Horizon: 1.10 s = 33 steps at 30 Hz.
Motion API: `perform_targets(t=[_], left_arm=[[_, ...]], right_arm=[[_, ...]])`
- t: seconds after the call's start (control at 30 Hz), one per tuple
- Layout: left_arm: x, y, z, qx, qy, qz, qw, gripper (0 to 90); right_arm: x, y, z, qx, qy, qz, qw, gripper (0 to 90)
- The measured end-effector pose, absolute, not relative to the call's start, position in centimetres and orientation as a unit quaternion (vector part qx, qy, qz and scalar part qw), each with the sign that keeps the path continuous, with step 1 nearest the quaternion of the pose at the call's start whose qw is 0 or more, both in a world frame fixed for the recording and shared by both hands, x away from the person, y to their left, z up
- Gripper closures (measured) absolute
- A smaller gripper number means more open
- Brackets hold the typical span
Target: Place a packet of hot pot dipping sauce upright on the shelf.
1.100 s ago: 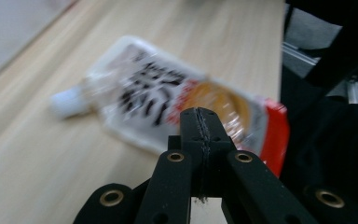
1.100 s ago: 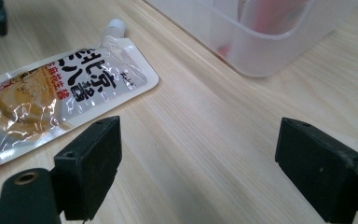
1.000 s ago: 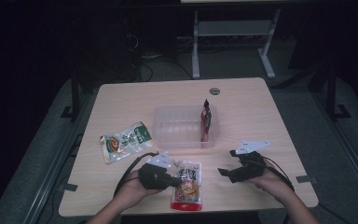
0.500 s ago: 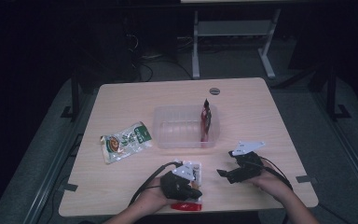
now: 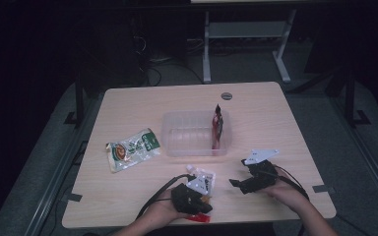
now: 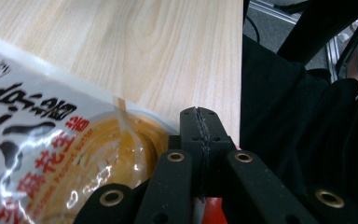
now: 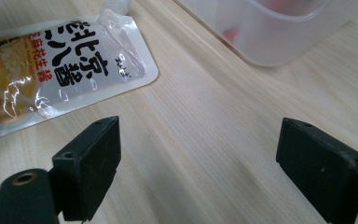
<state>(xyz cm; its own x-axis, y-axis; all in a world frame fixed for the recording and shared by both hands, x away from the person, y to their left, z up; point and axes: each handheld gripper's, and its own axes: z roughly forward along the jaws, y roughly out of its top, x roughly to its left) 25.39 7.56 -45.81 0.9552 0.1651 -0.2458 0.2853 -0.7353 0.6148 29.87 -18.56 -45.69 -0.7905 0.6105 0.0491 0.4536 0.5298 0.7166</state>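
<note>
A sauce pouch point(image 5: 205, 180) with a white top, a tan picture and a red bottom lies flat near the table's front edge. My left gripper point(image 5: 197, 203) rests over its lower end, jaws pressed together. In the left gripper view the shut tips point(image 6: 199, 116) sit just past the pouch point(image 6: 51, 154), pointing at the table's near edge, with nothing clearly between them. My right gripper point(image 5: 234, 183) hovers low to the right of the pouch, open. Between its wide-apart jaws point(image 7: 200, 140) is bare table, with the pouch point(image 7: 51, 65) ahead on the left.
A clear plastic tub point(image 5: 187, 147) stands mid-table with a dark red packet point(image 5: 218, 129) upright against its right wall. Its corner point(image 7: 270, 42) shows ahead of the right gripper. A green-and-white snack bag point(image 5: 132, 148) lies to the left. A small round disc point(image 5: 226, 96) sits at the back.
My left hand has moved right and slightly down, from beside the pouch to over its lower end. The right hand has stayed put and the pouch has not shifted.
</note>
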Motion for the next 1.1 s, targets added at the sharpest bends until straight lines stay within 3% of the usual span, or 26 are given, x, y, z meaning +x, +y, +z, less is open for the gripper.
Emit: perform_targets(t=[0.4,1.1], left_arm=[[25.9,9.2,-45.7,0.932,0.125,-0.085,0.33,89.8],[29.0,14.1,-45.3,0.931,0.193,-0.06,0.304,89.8]], right_arm=[[29.8,-18.4,-45.8,0.3,0.875,0.364,0.106,13.6],[29.9,-18.3,-46.0,0.294,0.878,0.362,0.106,13.6]])
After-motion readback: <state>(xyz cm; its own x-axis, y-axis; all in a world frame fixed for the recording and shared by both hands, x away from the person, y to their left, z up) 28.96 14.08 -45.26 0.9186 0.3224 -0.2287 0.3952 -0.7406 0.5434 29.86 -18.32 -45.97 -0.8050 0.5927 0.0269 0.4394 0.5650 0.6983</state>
